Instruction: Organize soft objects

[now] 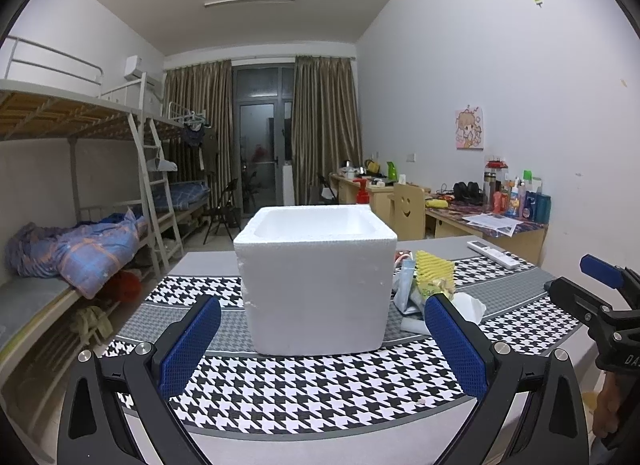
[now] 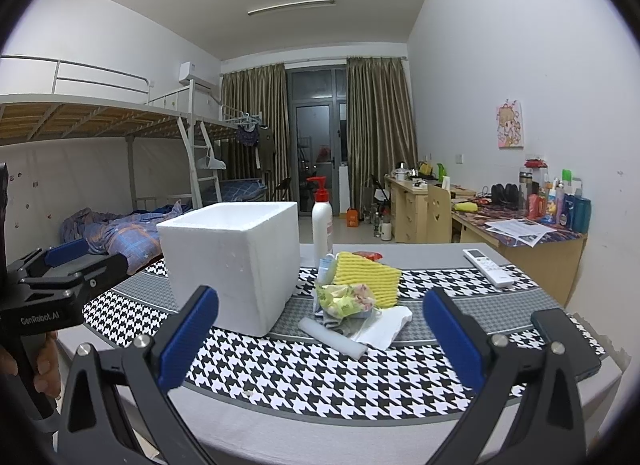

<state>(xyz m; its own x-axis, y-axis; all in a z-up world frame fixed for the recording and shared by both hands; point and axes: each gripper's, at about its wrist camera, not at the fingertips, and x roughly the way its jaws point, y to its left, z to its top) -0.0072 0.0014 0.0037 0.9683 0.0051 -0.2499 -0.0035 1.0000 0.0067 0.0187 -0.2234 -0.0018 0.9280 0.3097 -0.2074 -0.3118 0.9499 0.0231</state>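
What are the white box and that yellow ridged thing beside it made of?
The box looks like expanded polystyrene foam: matte white, thick walls, a grainy surface with small dents. The yellow piece seems to be a soft foam or sponge sheet, judging by its even ribbing and dull finish, though fabric cannot be ruled out.
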